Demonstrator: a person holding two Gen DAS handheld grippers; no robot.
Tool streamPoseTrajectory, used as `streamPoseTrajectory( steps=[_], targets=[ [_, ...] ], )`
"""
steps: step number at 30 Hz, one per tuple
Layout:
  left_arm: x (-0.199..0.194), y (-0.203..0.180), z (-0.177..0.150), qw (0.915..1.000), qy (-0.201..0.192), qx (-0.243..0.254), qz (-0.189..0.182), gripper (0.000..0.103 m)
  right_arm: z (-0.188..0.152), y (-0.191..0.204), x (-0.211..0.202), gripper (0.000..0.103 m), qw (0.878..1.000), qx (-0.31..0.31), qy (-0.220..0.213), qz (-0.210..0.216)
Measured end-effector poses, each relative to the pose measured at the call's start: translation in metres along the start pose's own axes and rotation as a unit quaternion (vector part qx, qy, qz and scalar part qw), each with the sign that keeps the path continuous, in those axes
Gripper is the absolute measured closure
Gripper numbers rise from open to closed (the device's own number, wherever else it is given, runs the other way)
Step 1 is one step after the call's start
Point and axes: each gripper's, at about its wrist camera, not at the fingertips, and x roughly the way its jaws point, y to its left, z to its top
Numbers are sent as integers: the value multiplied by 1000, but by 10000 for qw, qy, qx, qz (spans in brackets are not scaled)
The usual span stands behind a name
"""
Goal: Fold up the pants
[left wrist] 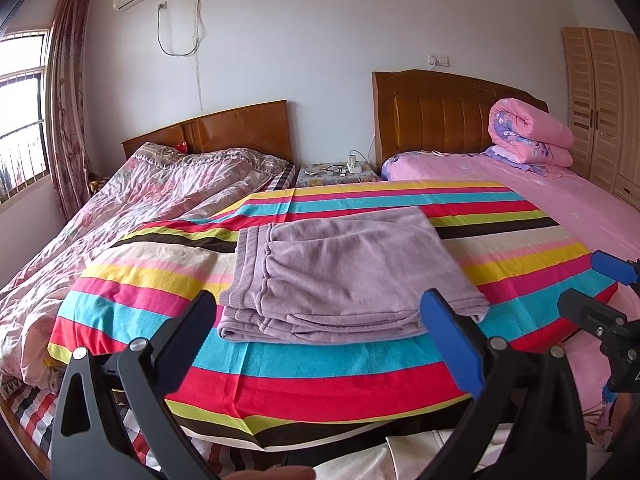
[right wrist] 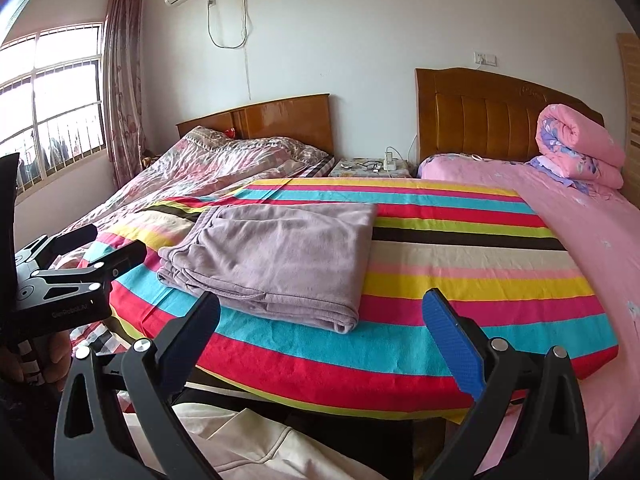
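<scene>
Left wrist view has the pants lying dead ahead of the left gripper, already folded into a flat purple-grey stack on the striped cloth that covers the table between the two beds. Both of that gripper's fingers are spread wide with nothing between them, and the stack's near edge sits just past the tips, pretty much centred in the gap. From the right wrist view the same stack lies ahead and off to the left of the right gripper, which is also wide open and empty, hanging over the near edge of the cloth. So the left hand is the closer one and lined up with the pants, while the right would have to swing left to reach them. The stack's longer side looks like it runs roughly left to right across the table, with the waistband end toward the left and the layered fold edges facing the camera. My guess is the folding is basically done or one fold away; if another fold is coming, each gripper would pinch a near corner and carry it away toward the far edge. You can see the other gripper poking in at the side of each view, both clear of the fabric.
</scene>
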Motion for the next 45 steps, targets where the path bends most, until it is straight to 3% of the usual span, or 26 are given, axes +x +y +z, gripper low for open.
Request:
streamPoseTrajectory(
  steps=[45],
  targets=[
    [3,-1,-3,10000,60,3,-35,1,-1,1,1,5,10000,3,20,14]
  ],
)
